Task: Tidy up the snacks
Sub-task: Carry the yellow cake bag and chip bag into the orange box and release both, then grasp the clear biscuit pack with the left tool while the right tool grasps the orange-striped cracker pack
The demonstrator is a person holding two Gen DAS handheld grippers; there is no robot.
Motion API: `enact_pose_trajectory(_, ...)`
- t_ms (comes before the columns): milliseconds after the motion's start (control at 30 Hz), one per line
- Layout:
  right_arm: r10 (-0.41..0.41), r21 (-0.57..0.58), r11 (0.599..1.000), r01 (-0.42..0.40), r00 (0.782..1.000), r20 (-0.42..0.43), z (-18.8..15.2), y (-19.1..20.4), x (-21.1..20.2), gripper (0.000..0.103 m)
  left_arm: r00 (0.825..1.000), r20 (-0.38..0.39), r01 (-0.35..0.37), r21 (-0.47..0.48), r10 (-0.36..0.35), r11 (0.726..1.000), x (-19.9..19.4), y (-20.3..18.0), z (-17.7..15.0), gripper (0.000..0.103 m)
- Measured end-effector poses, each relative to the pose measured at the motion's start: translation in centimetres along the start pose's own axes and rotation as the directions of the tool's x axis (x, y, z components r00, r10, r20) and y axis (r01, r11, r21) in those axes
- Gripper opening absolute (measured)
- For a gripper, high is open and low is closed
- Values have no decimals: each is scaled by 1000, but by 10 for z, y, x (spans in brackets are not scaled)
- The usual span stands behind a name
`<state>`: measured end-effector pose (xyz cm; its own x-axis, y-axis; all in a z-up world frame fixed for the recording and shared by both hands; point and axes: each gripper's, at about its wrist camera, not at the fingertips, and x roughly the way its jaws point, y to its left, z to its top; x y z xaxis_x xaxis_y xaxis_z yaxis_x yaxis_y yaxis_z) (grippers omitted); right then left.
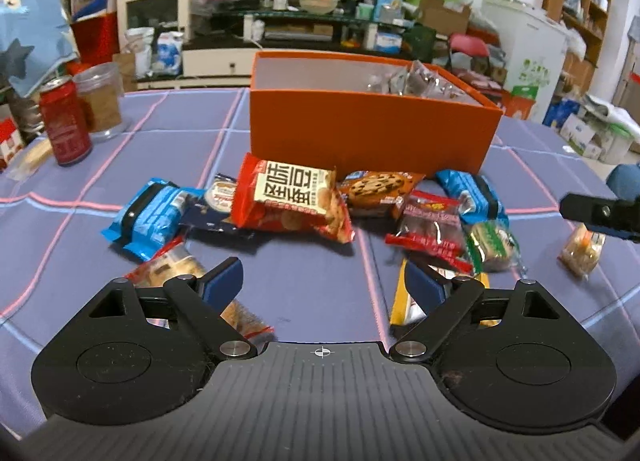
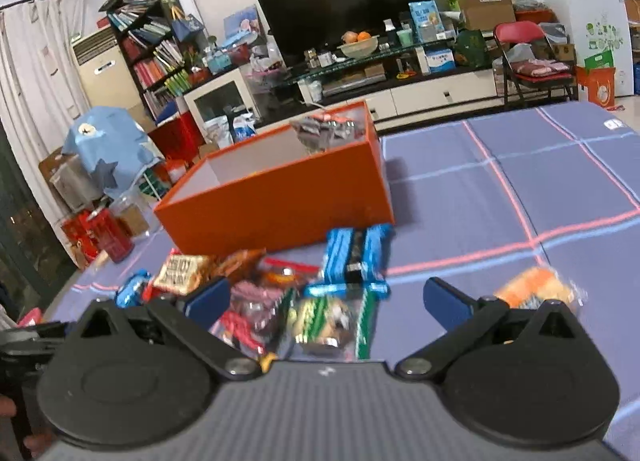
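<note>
An orange box (image 1: 360, 137) stands on the blue checked tablecloth with several wrapped snacks at its right end; it also shows in the right wrist view (image 2: 280, 209). In front of it lies a pile of snacks: a red cracker bag (image 1: 292, 201), a chocolate cookie pack (image 1: 376, 189), blue packs (image 1: 148, 217) (image 2: 354, 257) and a green-edged pack (image 2: 332, 321). My left gripper (image 1: 324, 281) is open and empty above the cloth before the pile. My right gripper (image 2: 326, 303) is open and empty above the green-edged pack; it shows at the left wrist view's right edge (image 1: 600, 217).
A red can (image 1: 64, 125) and a clear jar (image 1: 100, 101) stand at the table's left side. A small orange-and-clear snack (image 1: 582, 249) lies apart at the right, seen also in the right wrist view (image 2: 536, 293). A TV stand and shelves are beyond the table.
</note>
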<state>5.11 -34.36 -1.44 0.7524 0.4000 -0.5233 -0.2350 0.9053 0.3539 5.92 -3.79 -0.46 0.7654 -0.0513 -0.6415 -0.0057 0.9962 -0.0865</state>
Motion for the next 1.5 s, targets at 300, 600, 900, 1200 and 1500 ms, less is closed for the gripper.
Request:
enact_pose_trajectory(300,-5,26,1000,6,999,-47,-6,-1,9,102,1000,-7,-13,-14,13,1000,3,9,1,70)
enact_pose_trajectory(600,80,-165,980,-108,983,-165,-27,77,51,102,999,-4,-40,-161,39,986,7,55,5,72)
enact_pose_trajectory(900,36,-295,950,-101,975,-219,-42,104,83,96,1000,-9,-21,-263,19,965,5,81,5,74)
enact_pose_trajectory(1200,122,-307,931,-199,960,-250,-61,107,46,98,1000,-16,2,-236,-6,972,9,73,4,76)
enact_pose_trajectory(1500,-302,-69,951,301,953,1,-14,-26,6,102,999,-32,27,-188,-34,982,16,56,2,77)
